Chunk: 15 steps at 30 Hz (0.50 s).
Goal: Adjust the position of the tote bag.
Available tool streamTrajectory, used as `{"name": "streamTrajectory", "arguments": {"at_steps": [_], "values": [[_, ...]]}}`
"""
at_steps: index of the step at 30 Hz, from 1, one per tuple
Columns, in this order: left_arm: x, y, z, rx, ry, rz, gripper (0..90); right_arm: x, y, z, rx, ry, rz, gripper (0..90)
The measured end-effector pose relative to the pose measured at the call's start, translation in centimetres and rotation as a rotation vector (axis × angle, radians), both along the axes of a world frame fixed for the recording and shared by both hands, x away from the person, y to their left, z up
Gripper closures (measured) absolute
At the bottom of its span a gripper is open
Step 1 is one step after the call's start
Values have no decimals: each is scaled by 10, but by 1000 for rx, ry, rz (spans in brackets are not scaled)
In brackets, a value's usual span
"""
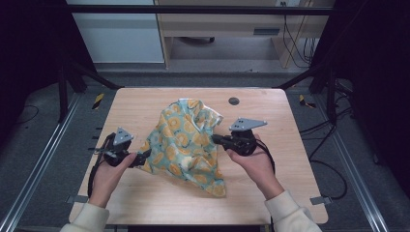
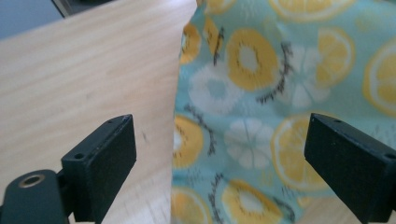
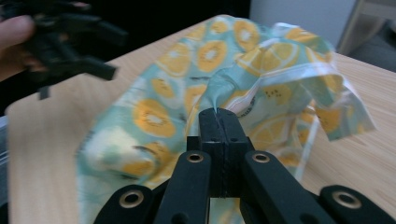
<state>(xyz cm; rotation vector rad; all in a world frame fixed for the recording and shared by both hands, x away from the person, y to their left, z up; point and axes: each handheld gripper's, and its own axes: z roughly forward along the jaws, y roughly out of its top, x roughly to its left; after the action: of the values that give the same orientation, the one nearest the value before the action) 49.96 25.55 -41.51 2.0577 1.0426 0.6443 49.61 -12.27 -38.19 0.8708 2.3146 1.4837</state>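
Note:
A teal cloth (image 1: pixel 186 140) printed with yellow lemon slices stands bunched up in the middle of the wooden table (image 1: pixel 145 101). My right gripper (image 1: pixel 216 139) is shut on a fold of the cloth (image 3: pixel 196 60); in the right gripper view its jaws (image 3: pixel 218 114) pinch the fabric and hold it up off the table (image 3: pixel 42 140). My left gripper (image 1: pixel 144 157) is at the cloth's left edge. In the left gripper view its jaws (image 2: pixel 219 154) stand wide open, with the cloth's edge (image 2: pixel 261 93) lying between them, untouched, over the table (image 2: pixel 70 84). The left gripper (image 3: pixel 70 42) also shows far off in the right gripper view.
A small dark round hole (image 1: pixel 234 101) sits in the table near its far edge. Black frame posts and metal rails (image 1: pixel 43 159) flank the table. Cables (image 1: pixel 333 169) lie on the floor at the right, and a desk (image 1: pixel 227 29) stands behind.

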Motion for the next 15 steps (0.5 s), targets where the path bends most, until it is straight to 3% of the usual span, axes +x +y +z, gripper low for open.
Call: {"name": "streamTrajectory", "arguments": {"at_steps": [4,6,9,10,11,14,15], "values": [[16,-6,14,-19,-8,-13,87,-10,11,7,23,-10,53,900],[32,-13,27,-41,-10,-26,87,-14,14,12,28,-19,71,900],[44,-18,33,-39,-8,-35,88,-15,16,16,25,-26,86,900],[55,-23,37,-33,-8,-44,88,-15,18,20,28,-27,93,900],[55,-23,37,-33,-8,-44,88,-15,18,20,28,-27,93,900],[75,-35,41,-32,24,-77,88,-13,18,26,34,-33,108,900],[80,-38,42,-7,31,-82,88,-13,18,27,34,-34,109,900]]}}
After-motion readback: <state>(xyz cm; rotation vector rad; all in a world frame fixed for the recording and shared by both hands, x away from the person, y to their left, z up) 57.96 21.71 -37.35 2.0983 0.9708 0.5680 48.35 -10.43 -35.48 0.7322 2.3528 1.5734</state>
